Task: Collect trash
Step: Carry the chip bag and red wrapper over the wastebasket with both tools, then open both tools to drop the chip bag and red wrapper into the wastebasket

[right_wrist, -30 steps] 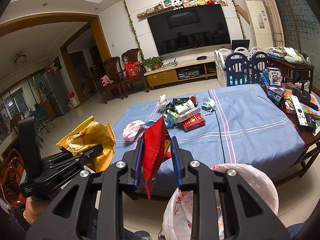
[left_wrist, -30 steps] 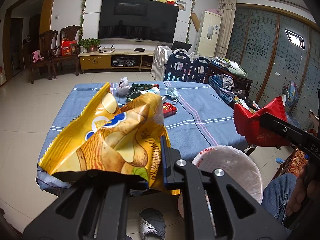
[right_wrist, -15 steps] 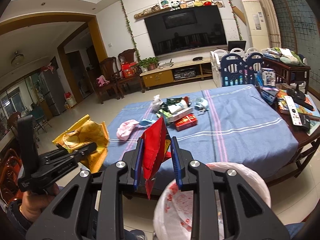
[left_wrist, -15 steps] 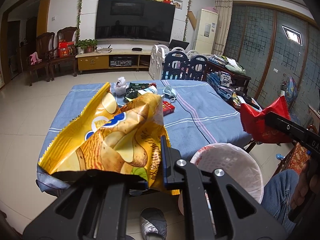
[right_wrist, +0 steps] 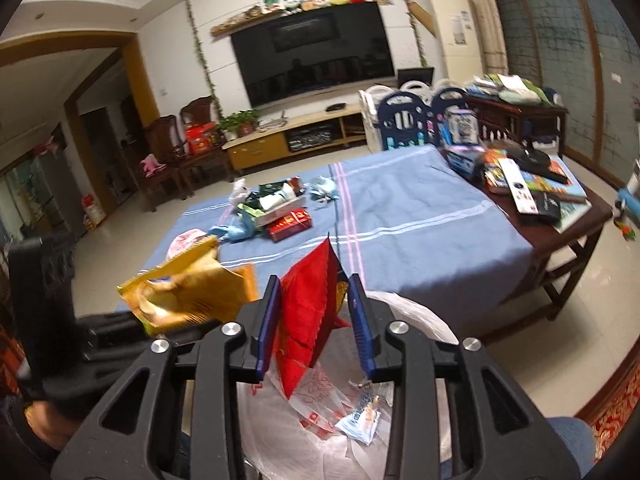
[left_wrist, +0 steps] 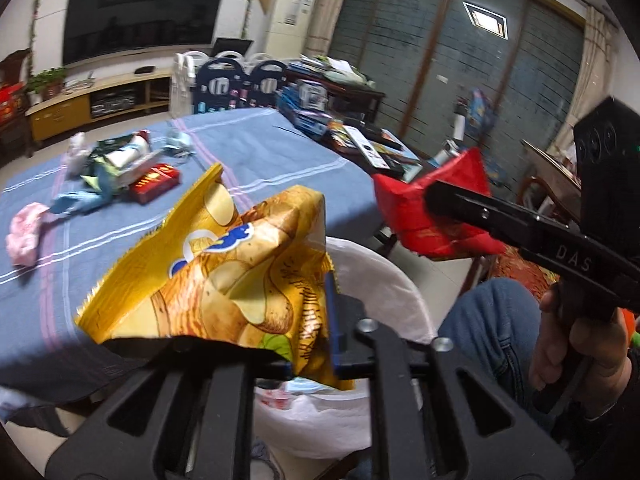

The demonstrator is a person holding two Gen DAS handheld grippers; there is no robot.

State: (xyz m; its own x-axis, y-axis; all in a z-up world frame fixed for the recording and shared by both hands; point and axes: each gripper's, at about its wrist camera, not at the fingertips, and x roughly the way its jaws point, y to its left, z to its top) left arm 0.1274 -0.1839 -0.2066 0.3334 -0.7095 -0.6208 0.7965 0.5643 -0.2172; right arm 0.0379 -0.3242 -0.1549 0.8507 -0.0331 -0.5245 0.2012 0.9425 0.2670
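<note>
My left gripper (left_wrist: 308, 320) is shut on a yellow chip bag (left_wrist: 224, 276) and holds it over the rim of the white trash bag (left_wrist: 384, 292). My right gripper (right_wrist: 314, 316) is shut on a red wrapper (right_wrist: 310, 308), held above the open white trash bag (right_wrist: 332, 412), which holds some wrappers. The red wrapper (left_wrist: 428, 208) also shows at the right of the left wrist view, and the chip bag (right_wrist: 188, 292) at the left of the right wrist view. More trash (right_wrist: 276, 208) lies piled on the blue tablecloth (right_wrist: 400, 208).
A red box (right_wrist: 290, 224) and a pink crumpled item (left_wrist: 26, 228) lie among the pile on the table. Books and a remote (right_wrist: 532, 188) cover a wooden side table at the right. The person's knee in jeans (left_wrist: 492, 320) is beside the trash bag.
Both grippers have swung toward the trash bag. The chip bag and the red wrapper now hang over its opening, closer together than before.
</note>
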